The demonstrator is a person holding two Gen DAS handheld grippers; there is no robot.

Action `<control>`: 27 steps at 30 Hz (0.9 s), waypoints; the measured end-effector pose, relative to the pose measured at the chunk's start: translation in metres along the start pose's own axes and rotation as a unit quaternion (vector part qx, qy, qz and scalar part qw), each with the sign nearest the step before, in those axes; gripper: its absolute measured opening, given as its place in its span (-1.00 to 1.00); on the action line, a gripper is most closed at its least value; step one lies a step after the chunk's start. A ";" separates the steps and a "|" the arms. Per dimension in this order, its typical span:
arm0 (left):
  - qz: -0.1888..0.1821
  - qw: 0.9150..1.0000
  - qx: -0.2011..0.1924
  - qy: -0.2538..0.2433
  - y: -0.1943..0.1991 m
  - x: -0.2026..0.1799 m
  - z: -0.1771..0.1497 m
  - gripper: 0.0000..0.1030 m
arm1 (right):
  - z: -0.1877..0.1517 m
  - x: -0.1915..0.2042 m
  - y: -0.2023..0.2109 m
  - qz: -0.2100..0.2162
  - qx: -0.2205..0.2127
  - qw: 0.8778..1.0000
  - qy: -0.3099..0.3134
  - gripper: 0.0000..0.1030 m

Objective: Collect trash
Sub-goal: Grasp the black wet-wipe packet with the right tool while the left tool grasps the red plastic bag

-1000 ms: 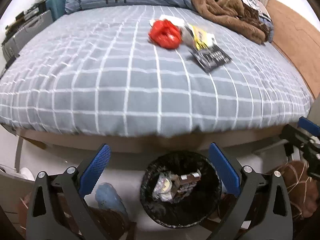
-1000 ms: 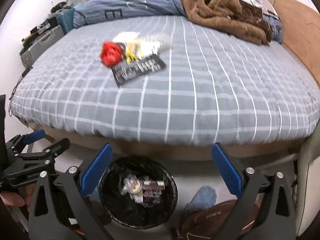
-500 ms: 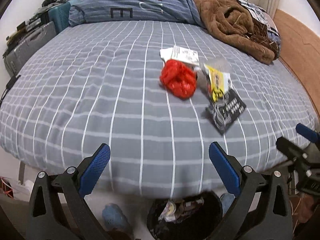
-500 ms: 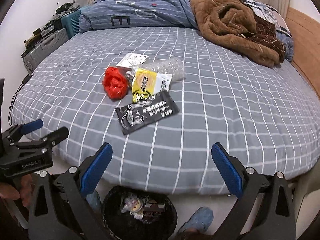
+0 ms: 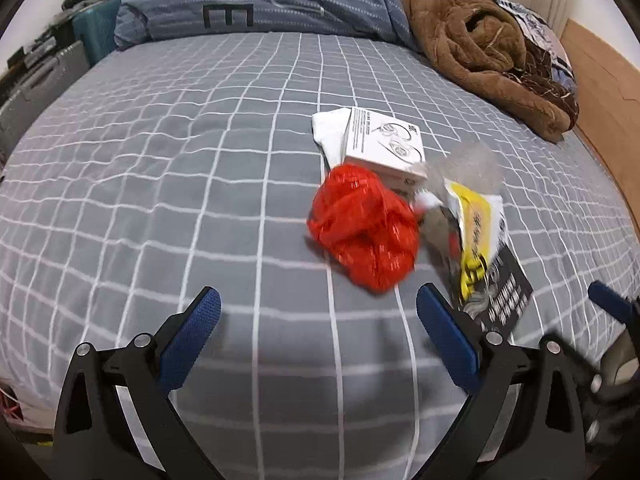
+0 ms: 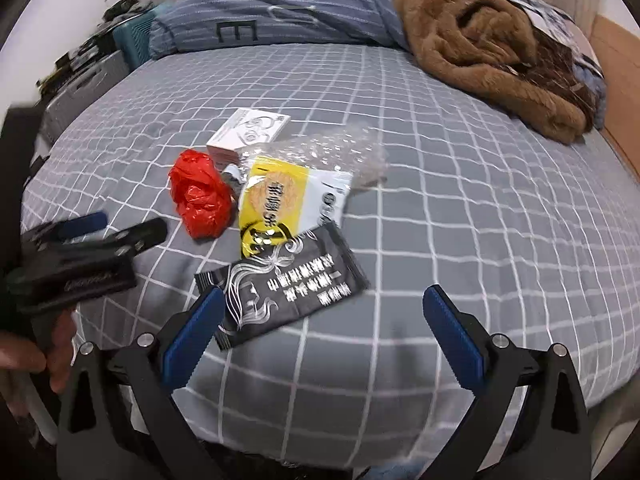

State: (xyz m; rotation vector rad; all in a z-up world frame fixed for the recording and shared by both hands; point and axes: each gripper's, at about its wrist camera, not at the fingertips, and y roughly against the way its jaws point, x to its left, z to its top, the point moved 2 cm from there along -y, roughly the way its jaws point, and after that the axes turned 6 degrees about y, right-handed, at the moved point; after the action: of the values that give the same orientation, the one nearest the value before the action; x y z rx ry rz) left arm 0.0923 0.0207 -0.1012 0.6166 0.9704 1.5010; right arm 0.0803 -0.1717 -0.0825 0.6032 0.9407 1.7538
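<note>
A pile of trash lies on the grey checked bed (image 5: 160,184). In the left wrist view a crumpled red plastic bag (image 5: 366,226) sits just ahead of my open left gripper (image 5: 318,322), with a white box (image 5: 384,146), a yellow packet (image 5: 476,232) and a black sachet (image 5: 500,304) to its right. In the right wrist view my open right gripper (image 6: 320,324) hovers over the black sachet (image 6: 288,284), its left finger above the sachet's corner. Beyond lie the yellow packet (image 6: 280,204), clear bubble wrap (image 6: 328,152), red bag (image 6: 200,196) and white box (image 6: 250,132).
A brown blanket (image 6: 488,52) and a blue duvet (image 6: 280,12) are heaped at the head of the bed. Cases and clutter (image 6: 76,80) line the left side. A wooden panel (image 5: 608,80) borders the right. A hand (image 6: 36,356) holds the left gripper (image 6: 84,256).
Both grippers rose from above the floor bin and moved forward over the bed. The bin has dropped out of both views and the trash pile now looks much closer.
</note>
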 end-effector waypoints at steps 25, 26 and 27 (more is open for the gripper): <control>-0.016 0.999 0.025 -0.013 -0.046 -0.029 0.034 -0.15 | -0.002 0.007 -0.064 0.003 0.089 0.986 -0.137 0.31; -0.016 1.000 0.023 -0.010 -0.044 -0.029 0.032 -0.21 | -0.003 0.006 -0.063 0.001 0.088 0.987 -0.137 0.22; -0.016 1.000 0.021 -0.009 -0.042 -0.029 0.031 -0.25 | -0.005 0.005 -0.062 -0.001 0.087 0.987 -0.137 0.17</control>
State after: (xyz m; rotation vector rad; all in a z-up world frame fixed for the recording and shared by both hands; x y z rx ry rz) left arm 0.1454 -0.0020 -0.1161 0.6414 0.9946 1.4484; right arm 0.1082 -0.1569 -0.1363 0.9304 0.9042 1.5484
